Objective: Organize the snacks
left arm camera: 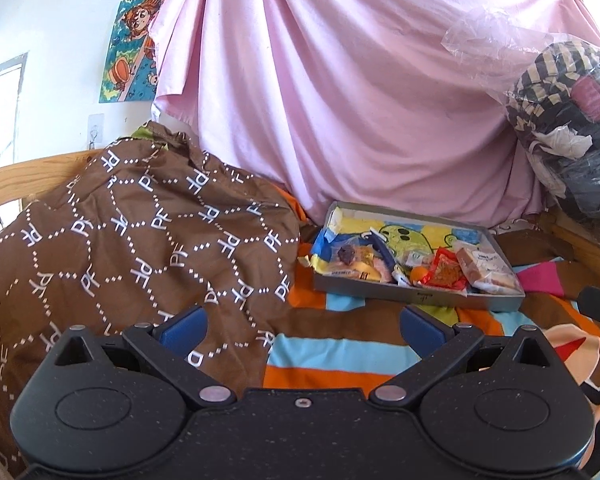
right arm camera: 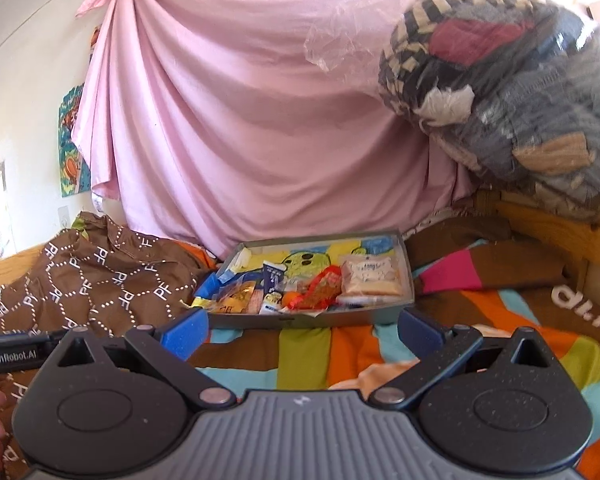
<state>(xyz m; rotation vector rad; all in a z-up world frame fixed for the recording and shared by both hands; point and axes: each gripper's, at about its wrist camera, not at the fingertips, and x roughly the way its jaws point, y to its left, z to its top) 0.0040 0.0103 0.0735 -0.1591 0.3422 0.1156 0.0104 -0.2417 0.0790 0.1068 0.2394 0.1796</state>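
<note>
A shallow grey tray (left arm camera: pixel 420 299) (right arm camera: pixel 296 321) with a cartoon-print bottom lies on the striped bedspread and holds several snack packets. Among them are a red packet (left arm camera: pixel 446 270) (right arm camera: pixel 324 285), a clear bag of pale biscuits (left arm camera: pixel 486 268) (right arm camera: pixel 374 276), a small orange round thing (left arm camera: pixel 418 272) (right arm camera: pixel 289 298) and a yellow wrapper (left arm camera: pixel 352 266) (right arm camera: pixel 236 294). My left gripper (left arm camera: pixel 302 328) hovers open over the bed, well short of the tray and to its left. My right gripper (right arm camera: pixel 302 330) is open too, just in front of the tray's near wall. Nothing sits between either pair of blue fingers.
A brown patterned quilt (left arm camera: pixel 132 232) (right arm camera: pixel 100 280) is heaped left of the tray. A pink sheet (left arm camera: pixel 340 92) (right arm camera: pixel 240 120) hangs behind. A plastic bag of clothes (left arm camera: pixel 572 120) (right arm camera: pixel 512 92) rests on the wooden bed frame (right arm camera: pixel 552 232) at right. The other gripper's body (right arm camera: pixel 16 354) shows at left.
</note>
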